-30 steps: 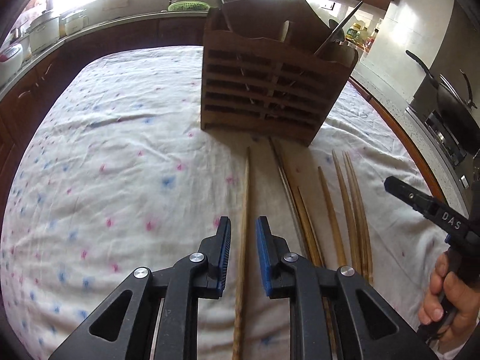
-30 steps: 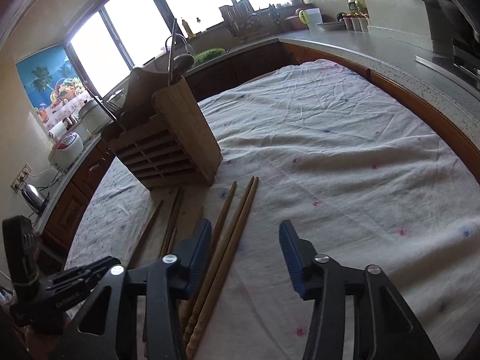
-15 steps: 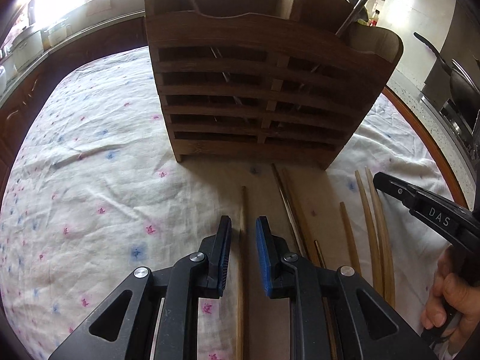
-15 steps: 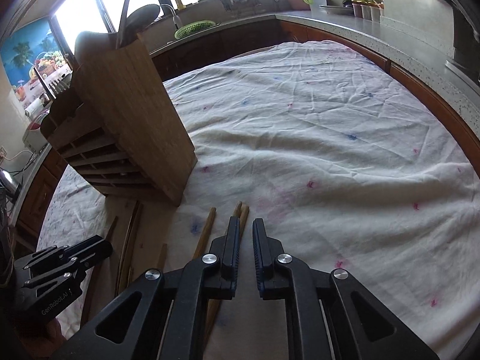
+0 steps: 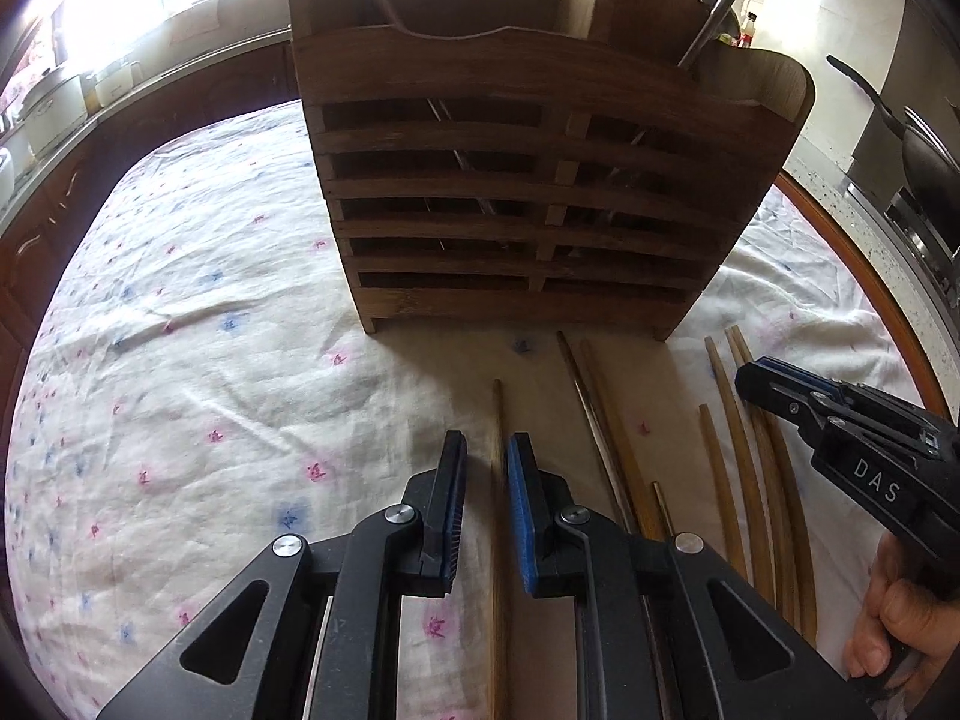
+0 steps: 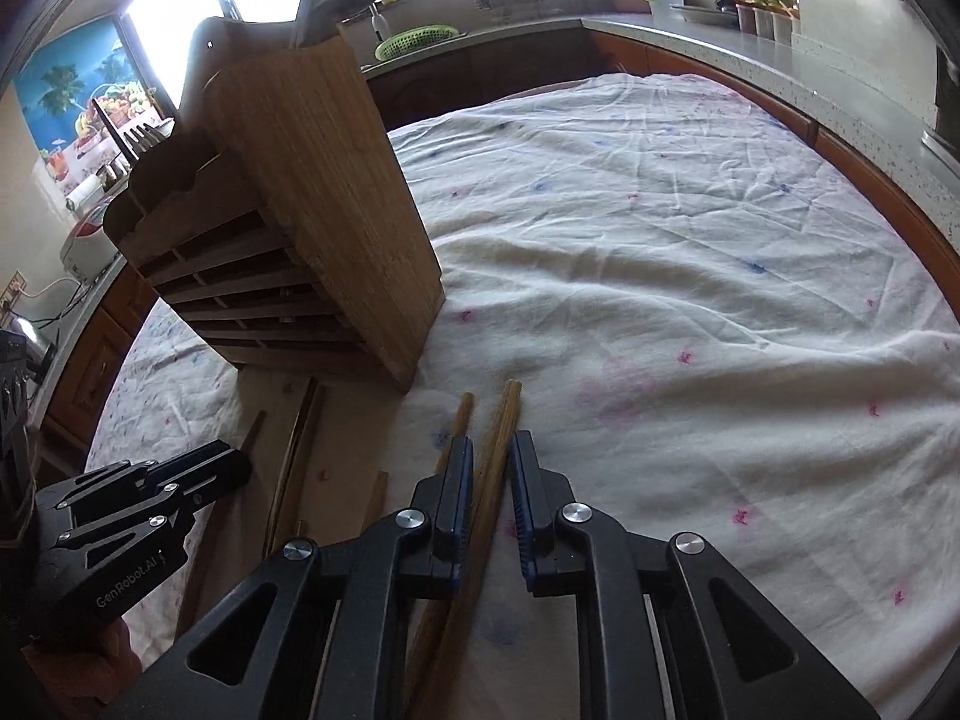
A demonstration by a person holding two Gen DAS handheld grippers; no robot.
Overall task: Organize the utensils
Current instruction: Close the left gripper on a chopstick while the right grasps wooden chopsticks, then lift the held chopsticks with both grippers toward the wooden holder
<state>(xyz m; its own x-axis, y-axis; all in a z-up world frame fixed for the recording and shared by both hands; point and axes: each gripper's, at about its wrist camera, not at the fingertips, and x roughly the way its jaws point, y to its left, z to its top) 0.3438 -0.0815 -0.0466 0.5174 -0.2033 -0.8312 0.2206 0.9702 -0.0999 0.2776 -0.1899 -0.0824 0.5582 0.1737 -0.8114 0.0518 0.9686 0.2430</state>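
Since thin: chopstick (image 5: 498, 468) light, stiff, rolls; grip mid-shaft
Left gripper (image 5: 486, 504): closing, chopstick between, contact unclear
Right gripper (image 6: 492, 498): clamped on pair (image 6: 493, 450)

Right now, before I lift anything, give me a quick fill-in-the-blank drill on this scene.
1. The left gripper straddles ___ wooden chopstick.
2. The slatted wooden utensil holder stands on a floral ___.
3. The right gripper is closing on two wooden ___.
4. The loose chopsticks all lie ___ the holder.

Missing: one; tablecloth; chopsticks; outside
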